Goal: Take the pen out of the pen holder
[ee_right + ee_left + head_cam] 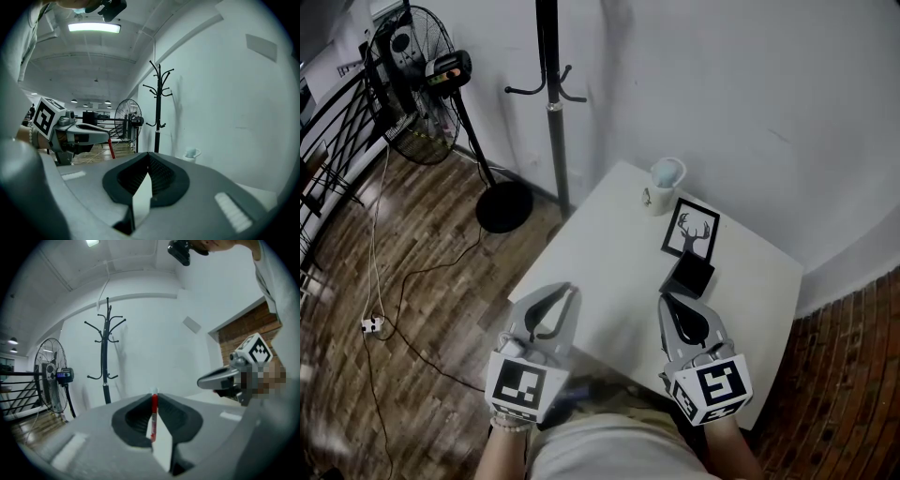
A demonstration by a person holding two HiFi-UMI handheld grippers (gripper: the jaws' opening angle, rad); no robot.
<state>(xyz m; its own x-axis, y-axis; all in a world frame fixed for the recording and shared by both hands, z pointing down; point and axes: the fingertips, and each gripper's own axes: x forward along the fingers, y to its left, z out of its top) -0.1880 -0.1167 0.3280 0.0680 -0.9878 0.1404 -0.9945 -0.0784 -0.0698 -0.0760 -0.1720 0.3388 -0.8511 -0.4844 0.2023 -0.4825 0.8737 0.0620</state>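
– White wall (722,84) and brown plank floor (422,281) around a white table (609,253), is that the setting?

– Yes. A black coat stand (551,94) rises at the far left of the table, and a standing fan (412,84) is further left, on the floor.

– What sits on the table?

– A pale cup (664,175) at the far edge, a framed deer picture (691,230) just near of it, and a black box (689,275) touching the frame's near side.

– Where is the pen?

– The red pen (153,416) is pinched between the jaws of the left gripper (565,291). The left gripper view shows the jaws pressed against it, with its pale end poking out past the tips. The right gripper view shows its red body slanting down beneath that gripper.

– And where is that gripper?

– Over the near left edge of the table, well apart from the cup and the box.

– The right gripper (667,302)?

– Its jaws are closed together with nothing between them. It is held over the table, its tips just near of the black box. Both grippers point towards the far wall.
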